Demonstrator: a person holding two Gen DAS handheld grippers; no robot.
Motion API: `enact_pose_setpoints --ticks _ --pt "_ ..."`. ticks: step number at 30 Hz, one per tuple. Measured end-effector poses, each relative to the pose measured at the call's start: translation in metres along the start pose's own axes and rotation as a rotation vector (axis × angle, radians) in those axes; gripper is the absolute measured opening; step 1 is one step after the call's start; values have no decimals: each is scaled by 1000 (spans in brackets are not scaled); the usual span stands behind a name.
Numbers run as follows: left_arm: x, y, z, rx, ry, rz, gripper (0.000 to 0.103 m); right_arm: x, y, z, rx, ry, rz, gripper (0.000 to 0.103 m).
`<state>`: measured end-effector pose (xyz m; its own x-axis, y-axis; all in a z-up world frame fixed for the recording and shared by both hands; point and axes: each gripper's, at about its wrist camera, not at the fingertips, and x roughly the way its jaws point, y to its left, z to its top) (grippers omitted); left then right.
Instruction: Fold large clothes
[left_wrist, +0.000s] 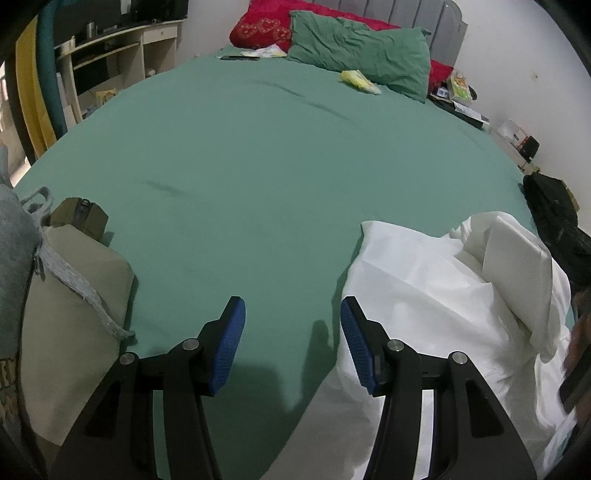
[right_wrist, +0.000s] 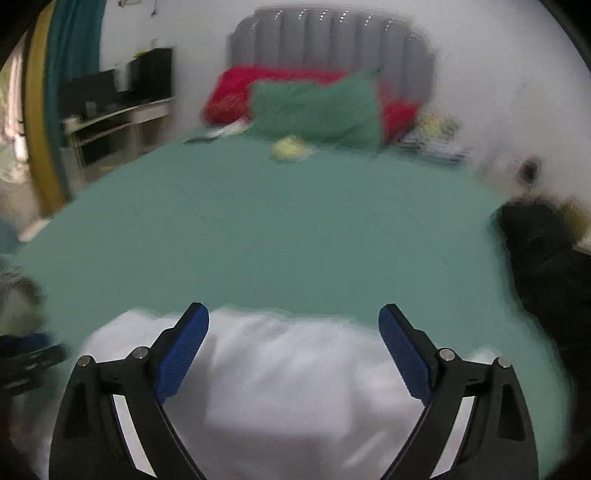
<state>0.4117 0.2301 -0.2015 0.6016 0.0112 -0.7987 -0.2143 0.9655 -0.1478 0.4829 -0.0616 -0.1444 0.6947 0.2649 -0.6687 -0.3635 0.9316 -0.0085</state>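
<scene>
A crumpled white garment (left_wrist: 443, 295) lies at the near right of a green bed sheet (left_wrist: 258, 166). My left gripper (left_wrist: 291, 310) is open over the bare sheet, just left of the white cloth, with nothing between its blue pads. In the blurred right wrist view the same white garment (right_wrist: 288, 376) fills the foreground, and my right gripper (right_wrist: 293, 317) stands wide open above it, holding nothing. The left gripper's black frame (right_wrist: 26, 354) shows at the left edge there.
Folded tan and grey clothes (left_wrist: 66, 314) sit at the near left. A green pillow (left_wrist: 362, 51) and a red pillow (left_wrist: 258, 26) lie by the grey headboard, with a yellow item (left_wrist: 358, 81) nearby. A black bag (left_wrist: 554, 218) sits off the right edge, shelves (left_wrist: 110, 59) at far left.
</scene>
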Motion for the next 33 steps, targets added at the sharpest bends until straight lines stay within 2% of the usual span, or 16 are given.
enact_pose_setpoints --ticks 5,7,9,11,13,16,18,20,22,24,25,26,28,30,33 --pt "1 -2 0 -9 10 -30 57 45 73 -64 -305 229 99 93" --pt "0 -7 -1 3 9 -45 57 35 82 -74 -347 144 64 94" --pt "-1 -12 -3 18 3 -62 57 33 81 -73 -349 160 64 94" --pt "-3 -17 -5 28 -3 -77 57 11 67 -64 -314 90 65 94" --pt "-5 -22 -6 36 -11 -88 57 -16 44 -55 -289 -12 41 94" --pt "-9 -28 -6 39 -32 -112 57 -52 -2 -38 -182 -183 -10 94" --pt "-11 -33 -5 37 -48 -122 57 -59 -32 -36 -88 -214 -98 95" --pt "-11 -38 -4 43 -53 -126 57 -35 -61 -29 -8 -120 -100 95" --pt "-6 -43 -3 43 -30 -120 57 -3 -79 -33 60 19 -44 95" --pt "1 -45 -5 39 6 -125 57 33 -92 -50 121 162 3 95" --pt "4 -46 -6 44 20 -119 57 50 -89 -61 101 232 5 98" --pt "7 -47 -10 53 27 -107 57 45 -81 -70 39 195 -15 103" --pt "8 -49 -14 71 26 -84 57 41 -67 -71 -40 185 -18 103" --pt "5 -48 -18 76 25 -72 57 33 -62 -72 -53 181 -13 103" --pt "-8 -44 -27 67 17 -73 57 9 -66 -78 -91 151 -59 103"
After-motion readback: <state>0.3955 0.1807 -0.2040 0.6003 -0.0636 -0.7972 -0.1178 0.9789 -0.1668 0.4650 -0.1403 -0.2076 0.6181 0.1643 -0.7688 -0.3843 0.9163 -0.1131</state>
